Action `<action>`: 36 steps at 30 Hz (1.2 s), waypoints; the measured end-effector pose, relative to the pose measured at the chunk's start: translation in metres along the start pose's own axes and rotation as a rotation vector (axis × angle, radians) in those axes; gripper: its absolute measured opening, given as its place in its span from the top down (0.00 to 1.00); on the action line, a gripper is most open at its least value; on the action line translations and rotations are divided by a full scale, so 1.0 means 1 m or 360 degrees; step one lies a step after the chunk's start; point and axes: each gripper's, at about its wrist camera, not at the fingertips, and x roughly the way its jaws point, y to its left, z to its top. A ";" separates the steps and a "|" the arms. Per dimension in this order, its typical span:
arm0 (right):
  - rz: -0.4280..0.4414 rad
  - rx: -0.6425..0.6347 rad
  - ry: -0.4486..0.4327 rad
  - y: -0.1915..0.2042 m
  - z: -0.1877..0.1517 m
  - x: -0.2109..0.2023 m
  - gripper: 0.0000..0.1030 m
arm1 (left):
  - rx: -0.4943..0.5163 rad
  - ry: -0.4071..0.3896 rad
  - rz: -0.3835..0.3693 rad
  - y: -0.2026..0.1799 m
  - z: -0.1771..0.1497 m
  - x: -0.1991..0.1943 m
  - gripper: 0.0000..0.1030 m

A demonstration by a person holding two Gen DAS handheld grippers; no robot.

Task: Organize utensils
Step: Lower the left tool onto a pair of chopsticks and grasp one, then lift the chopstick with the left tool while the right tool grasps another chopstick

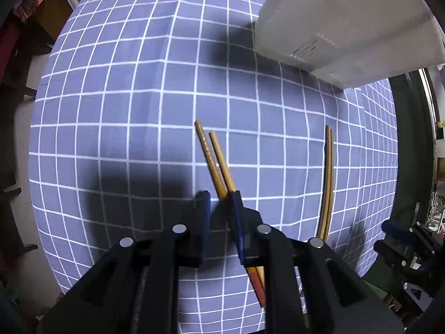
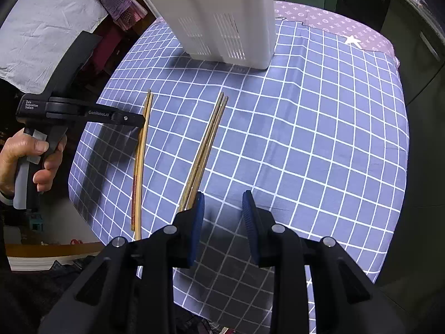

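On the left tool: "GenRobot.AI", "Data Acquisition System".

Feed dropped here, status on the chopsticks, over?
Left gripper narrowly open, red-ended chopsticks under one finger, not clamped. Right gripper open beside plain pair. Nothing blocks the white holder.

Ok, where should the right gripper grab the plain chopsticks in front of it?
From above, jaws across both plain chopsticks, on their near half, where they lie tight together; the far tips splay. They lie flat on the cloth, just left of the right gripper, so shift left first.
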 end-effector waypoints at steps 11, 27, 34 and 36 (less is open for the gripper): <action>0.0017 -0.0007 0.0012 -0.006 -0.006 0.002 0.72 | -0.0063 0.0092 0.0089 -0.005 0.006 0.009 0.85; -0.0096 0.0024 0.0155 0.018 0.037 0.049 0.69 | 0.0293 -0.0200 0.0084 -0.034 -0.017 -0.018 0.94; -0.0148 0.0061 0.0218 0.026 0.059 0.070 0.75 | 0.0407 -0.0425 -0.0006 -0.029 -0.037 -0.063 0.94; -0.0173 0.0076 0.0243 0.027 0.062 0.077 0.77 | 0.0427 -0.0477 -0.0034 -0.023 -0.038 -0.073 0.94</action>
